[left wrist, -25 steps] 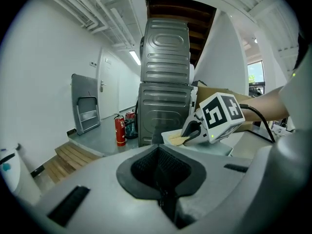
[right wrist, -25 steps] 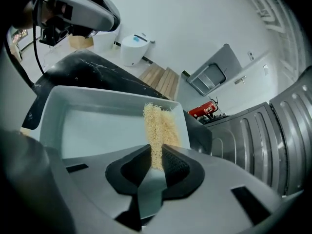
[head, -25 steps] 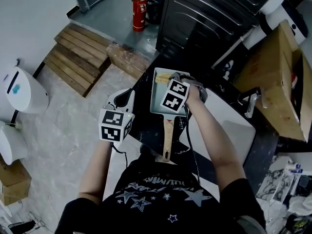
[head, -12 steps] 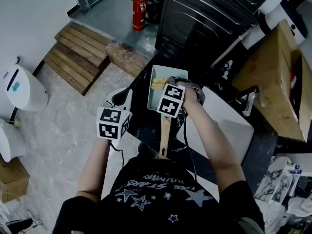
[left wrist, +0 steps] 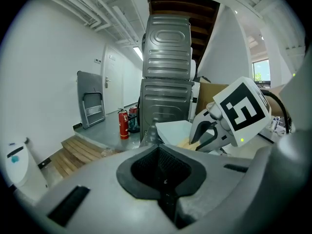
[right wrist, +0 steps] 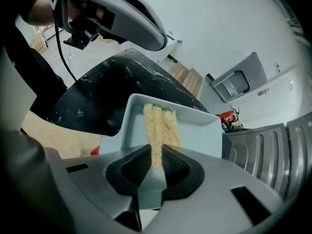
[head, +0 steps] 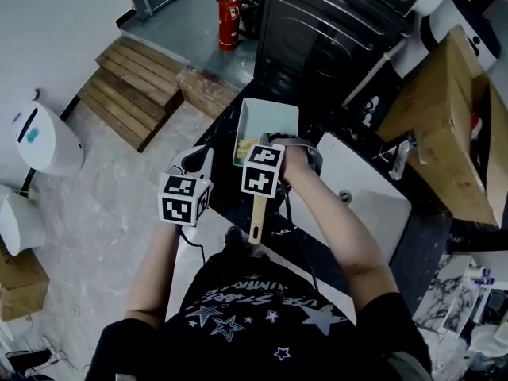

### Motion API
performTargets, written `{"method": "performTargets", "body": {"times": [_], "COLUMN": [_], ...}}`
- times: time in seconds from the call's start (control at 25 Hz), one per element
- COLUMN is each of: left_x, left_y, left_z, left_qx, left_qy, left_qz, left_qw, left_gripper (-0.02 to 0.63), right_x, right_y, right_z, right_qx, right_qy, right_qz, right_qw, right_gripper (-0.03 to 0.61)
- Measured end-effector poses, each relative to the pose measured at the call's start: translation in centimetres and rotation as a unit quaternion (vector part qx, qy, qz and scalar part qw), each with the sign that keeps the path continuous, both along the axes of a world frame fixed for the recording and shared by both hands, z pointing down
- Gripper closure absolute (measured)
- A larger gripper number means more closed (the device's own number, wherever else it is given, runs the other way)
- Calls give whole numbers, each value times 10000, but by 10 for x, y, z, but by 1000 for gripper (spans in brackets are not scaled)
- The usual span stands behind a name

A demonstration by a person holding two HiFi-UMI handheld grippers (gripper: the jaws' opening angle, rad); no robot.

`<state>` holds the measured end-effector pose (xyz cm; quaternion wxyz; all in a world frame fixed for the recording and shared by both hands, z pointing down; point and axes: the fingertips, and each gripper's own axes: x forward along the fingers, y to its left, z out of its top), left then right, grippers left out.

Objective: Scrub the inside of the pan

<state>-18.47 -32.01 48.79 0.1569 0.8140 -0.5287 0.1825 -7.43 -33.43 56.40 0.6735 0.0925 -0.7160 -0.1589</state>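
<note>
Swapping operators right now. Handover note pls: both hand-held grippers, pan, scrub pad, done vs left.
Left hand-held gripper: jaws together, empty, held off to the left of the pan, not on the handle.
Right hand-held gripper: shut on the yellow scrub pad, which reaches across the pan's inside.
Pan: on the black counter, wooden handle pointing toward the person, free.
Done: pad gripped and inside the pan.
Left: the scrubbing itself. The pictures don't show how much of the inside is covered. Steadying the handle with the left may help.
</note>
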Motion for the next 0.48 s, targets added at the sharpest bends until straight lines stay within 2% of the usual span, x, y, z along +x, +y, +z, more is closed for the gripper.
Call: {"method": "performTargets", "body": {"times": [0.28, 0.48], "left_x": [0, -2], "left_y": [6, 5], "left_z": [-4, -6], "left_qx": [43, 70], "left_qy": [-30, -11], "left_qz": [-66, -127], "left_qw": [10000, 9999], "left_gripper": [604, 604], "right_x": [-1, -1], "right_y": [9, 10], "right_z": [-3, -3], "right_qx": [-193, -170], "right_qy": [45, -5], "right_qz": [-17, -31], "right_qw": [9998, 9999], "right_gripper": [515, 514]}}
